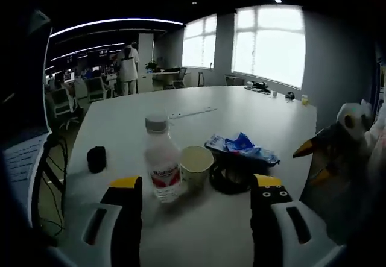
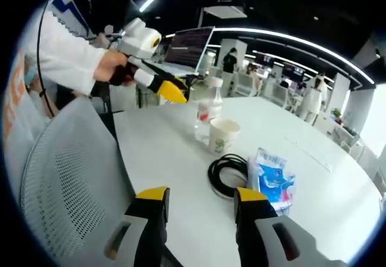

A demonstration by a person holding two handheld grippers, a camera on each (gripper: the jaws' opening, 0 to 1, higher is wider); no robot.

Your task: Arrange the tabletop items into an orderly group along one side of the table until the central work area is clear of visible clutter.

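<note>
Left gripper view: the left gripper [image 1: 196, 188] hangs wide, jaws parted and holding nothing, just short of a water bottle [image 1: 161, 161] standing upright on the white worktop [image 1: 241, 107]. A paper cup [image 1: 196, 164] sits just beside it, w/ a black cable coil [image 1: 232, 173] and a blue packet [image 1: 241, 146] to one side.

Right gripper view: the right gripper [image 2: 199, 197] is likewise spread and empty, near the coil and packet; the left one appears in a person's hand [image 2: 108, 65] by the bottle. Risk, judged: a jaw clipping the tall, light bottle could topple it into the cup.
</note>
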